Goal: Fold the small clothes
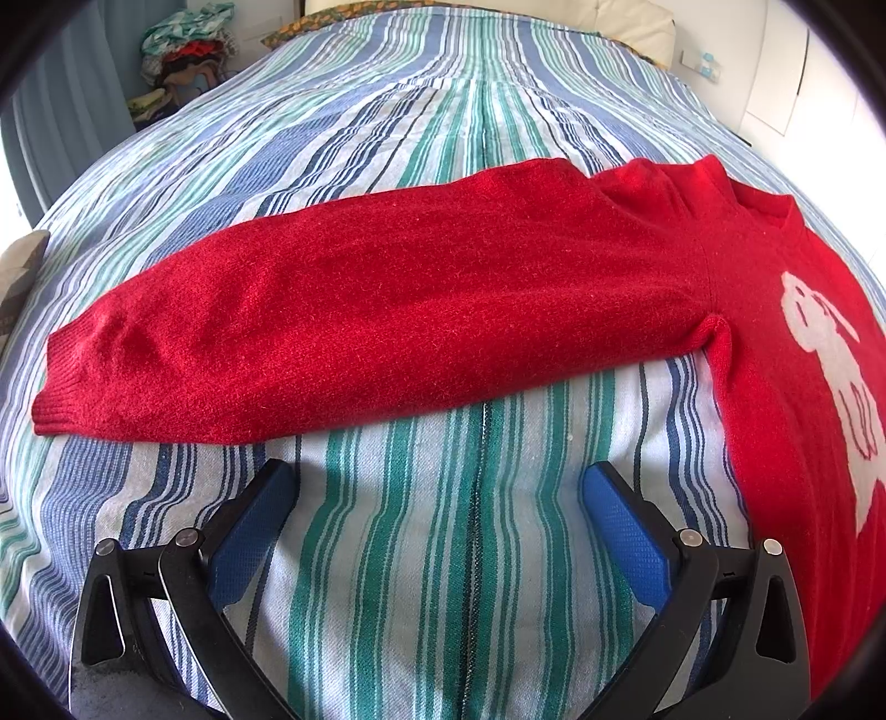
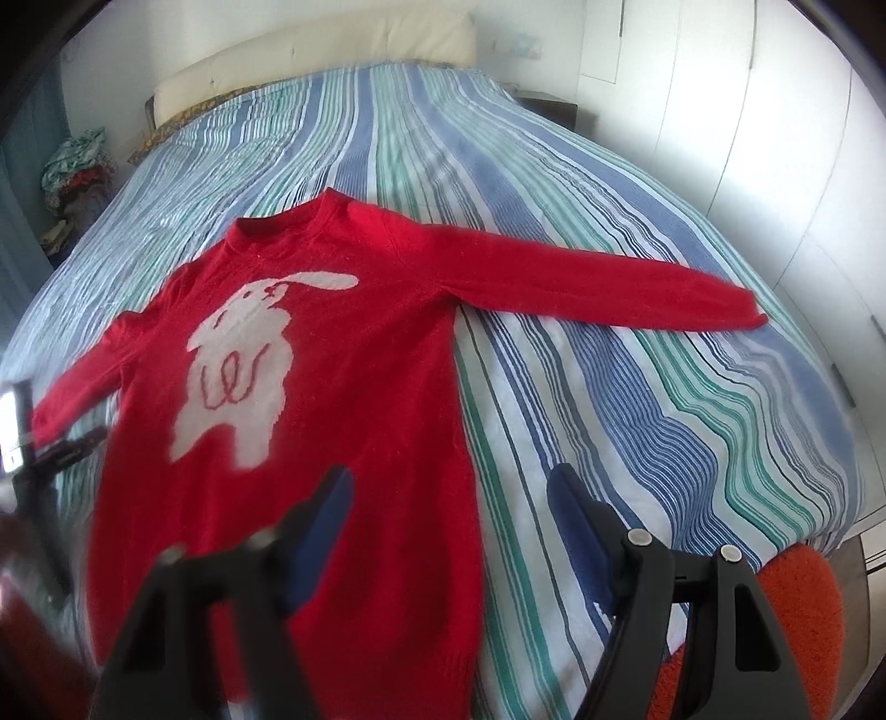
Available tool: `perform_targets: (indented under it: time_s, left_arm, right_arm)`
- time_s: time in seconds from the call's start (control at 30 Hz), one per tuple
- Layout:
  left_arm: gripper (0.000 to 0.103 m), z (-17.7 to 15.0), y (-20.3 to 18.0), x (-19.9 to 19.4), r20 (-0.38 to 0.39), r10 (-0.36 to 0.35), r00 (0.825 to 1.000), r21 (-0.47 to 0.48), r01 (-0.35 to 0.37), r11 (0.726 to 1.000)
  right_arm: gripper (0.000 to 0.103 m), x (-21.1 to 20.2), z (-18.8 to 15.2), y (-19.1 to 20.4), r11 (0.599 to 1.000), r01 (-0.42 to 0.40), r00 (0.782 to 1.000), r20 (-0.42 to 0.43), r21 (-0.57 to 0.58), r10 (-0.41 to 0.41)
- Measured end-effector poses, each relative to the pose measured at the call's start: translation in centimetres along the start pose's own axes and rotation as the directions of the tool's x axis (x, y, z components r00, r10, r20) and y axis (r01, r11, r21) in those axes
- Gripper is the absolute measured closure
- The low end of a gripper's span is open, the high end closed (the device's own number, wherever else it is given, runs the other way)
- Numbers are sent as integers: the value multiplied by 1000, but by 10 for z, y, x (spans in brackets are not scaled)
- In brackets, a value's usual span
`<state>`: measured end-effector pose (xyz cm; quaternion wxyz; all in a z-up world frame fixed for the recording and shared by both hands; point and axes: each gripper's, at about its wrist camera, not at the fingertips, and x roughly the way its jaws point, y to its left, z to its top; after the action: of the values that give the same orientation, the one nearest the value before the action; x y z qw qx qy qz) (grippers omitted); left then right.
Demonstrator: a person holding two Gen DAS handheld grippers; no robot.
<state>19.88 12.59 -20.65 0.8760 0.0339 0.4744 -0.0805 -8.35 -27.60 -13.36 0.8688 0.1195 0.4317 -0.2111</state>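
A red knit sweater with a white rabbit motif lies flat, front up, on the striped bedspread, both sleeves spread out. In the left wrist view one sleeve stretches across the frame, cuff at the left. My left gripper hovers open just below that sleeve, over bare bedspread, nothing between its blue pads. My right gripper is open above the sweater's right side edge near the hem, one finger over red knit, the other over the bedspread. The left gripper shows dimly at the far left of the right wrist view.
A pile of clothes sits beyond the bed's far left corner. A cream headboard and white wardrobe doors border the bed. An orange rug lies off the bed's near right edge.
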Motion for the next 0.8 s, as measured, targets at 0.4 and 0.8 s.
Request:
perform_targets:
  time_s: [0.4,0.8]
  left_arm:
    - [0,0,-3,3,2,21,1000,-14,-21,1000]
    - [0,-4,-8,-1,28,61,998,5,-61,998]
  right_arm:
    - [31,44,113,-135,986,-112,994,34,126,109]
    - [68,284,268,29,790,-596,743,-470,-140,477]
